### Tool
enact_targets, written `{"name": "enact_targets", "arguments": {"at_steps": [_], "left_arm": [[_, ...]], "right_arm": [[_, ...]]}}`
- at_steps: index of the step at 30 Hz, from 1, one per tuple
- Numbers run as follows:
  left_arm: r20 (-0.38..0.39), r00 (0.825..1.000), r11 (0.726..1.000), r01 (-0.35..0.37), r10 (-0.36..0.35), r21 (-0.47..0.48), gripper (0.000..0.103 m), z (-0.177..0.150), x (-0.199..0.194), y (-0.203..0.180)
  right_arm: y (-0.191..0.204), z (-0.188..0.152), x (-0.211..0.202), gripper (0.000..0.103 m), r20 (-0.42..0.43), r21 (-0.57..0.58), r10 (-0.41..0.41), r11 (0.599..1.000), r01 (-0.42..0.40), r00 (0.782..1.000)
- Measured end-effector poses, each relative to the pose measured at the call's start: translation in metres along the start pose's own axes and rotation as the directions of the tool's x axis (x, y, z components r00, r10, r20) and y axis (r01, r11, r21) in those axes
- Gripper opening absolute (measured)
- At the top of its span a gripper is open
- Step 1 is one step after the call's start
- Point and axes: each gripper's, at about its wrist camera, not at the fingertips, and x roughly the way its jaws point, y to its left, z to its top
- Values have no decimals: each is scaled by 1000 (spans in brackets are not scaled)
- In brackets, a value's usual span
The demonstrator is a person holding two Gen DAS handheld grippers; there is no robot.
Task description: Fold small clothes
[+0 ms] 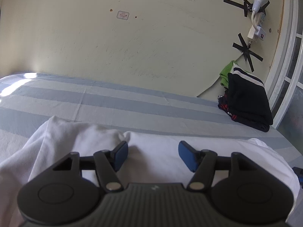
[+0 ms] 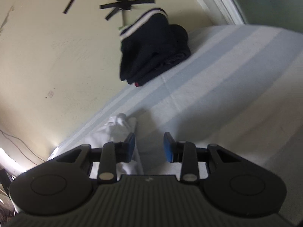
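White garment (image 1: 155, 151), lower centre, lies rumpled on the striped bed (image 1: 113, 102), not yet folded. Dark folded stack (image 1: 248, 102), right edge: done. Left hand-held gripper (image 1: 153, 156) and right hand-held gripper (image 2: 149, 145): jaws apart, clamping nothing.

Garment (image 1: 161, 151) on bed (image 1: 113, 102) near front; folded stack (image 1: 248, 102) behind, right, against wall (image 1: 113, 37).
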Motion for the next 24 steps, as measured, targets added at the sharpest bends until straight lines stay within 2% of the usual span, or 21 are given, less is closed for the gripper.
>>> {"name": "enact_targets", "arguments": {"at_steps": [2,3,4,15,17,19,22,24], "left_arm": [[-1,1000,1000,-3,3,4,61,0,0,-1],[-2,1000,1000,-4,4,5,61,0,0,-1],[-2,1000,1000,-5,5,6,61,0,0,-1],[24,999,999,-34,34,31,64,-3,-7,-6],[42,998,998,-46,44,48,68,-5,-11,-10],[48,998,996,-54,51,64,71,-5,-11,-13],[44,998,996,-54,51,66,71,-5,-11,-13],[44,998,997,-45,43,59,71,-5,-11,-11]], "right_arm": [[-16,-2,-2,22,21,74,52,996,-53,998],[-20,-1,-3,15,18,84,47,995,-49,999],[-20,-2,-3,13,15,85,43,995,-44,999],[-21,-2,-12,15,15,139,60,988,-62,998],[-22,-1,-13,19,25,158,68,985,-71,997],[-17,-1,-14,33,45,136,89,986,-94,995],[-3,2,-10,37,54,88,131,987,-136,990],[5,5,-2,42,23,84,144,986,-145,989]]}}
